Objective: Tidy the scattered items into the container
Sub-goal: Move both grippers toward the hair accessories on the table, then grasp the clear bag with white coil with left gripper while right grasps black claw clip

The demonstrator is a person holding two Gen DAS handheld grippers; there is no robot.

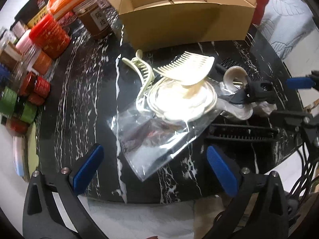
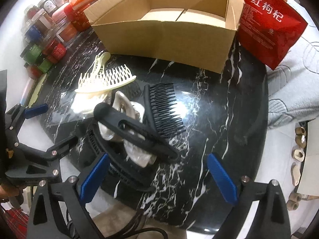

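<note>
An open cardboard box [image 1: 179, 20] [image 2: 165, 33] stands at the back of the black marble table [image 1: 79, 103] [image 2: 209, 107]. In front of it lie a cream claw clip [image 1: 139, 69] [image 2: 97, 61], a cream comb [image 1: 187, 69] [image 2: 107, 79], a white round piece in a clear plastic bag [image 1: 155, 139], a pearly clip [image 1: 232, 75] [image 2: 123, 105] and a black comb clip [image 2: 159, 115]. My left gripper [image 1: 155, 170] hangs open over the bag's near corner. My right gripper [image 2: 157, 178] is open just short of the black comb clip, with a long black clip [image 2: 123, 171] beside its left finger.
Jars and tins [image 1: 47, 33] [image 2: 49, 35] crowd the table's left edge. A red pouch [image 2: 269, 25] leans at the box's right end. Pale patterned fabric [image 2: 295, 91] lies beyond the right edge. Several shoes [image 2: 299, 153] sit on the floor.
</note>
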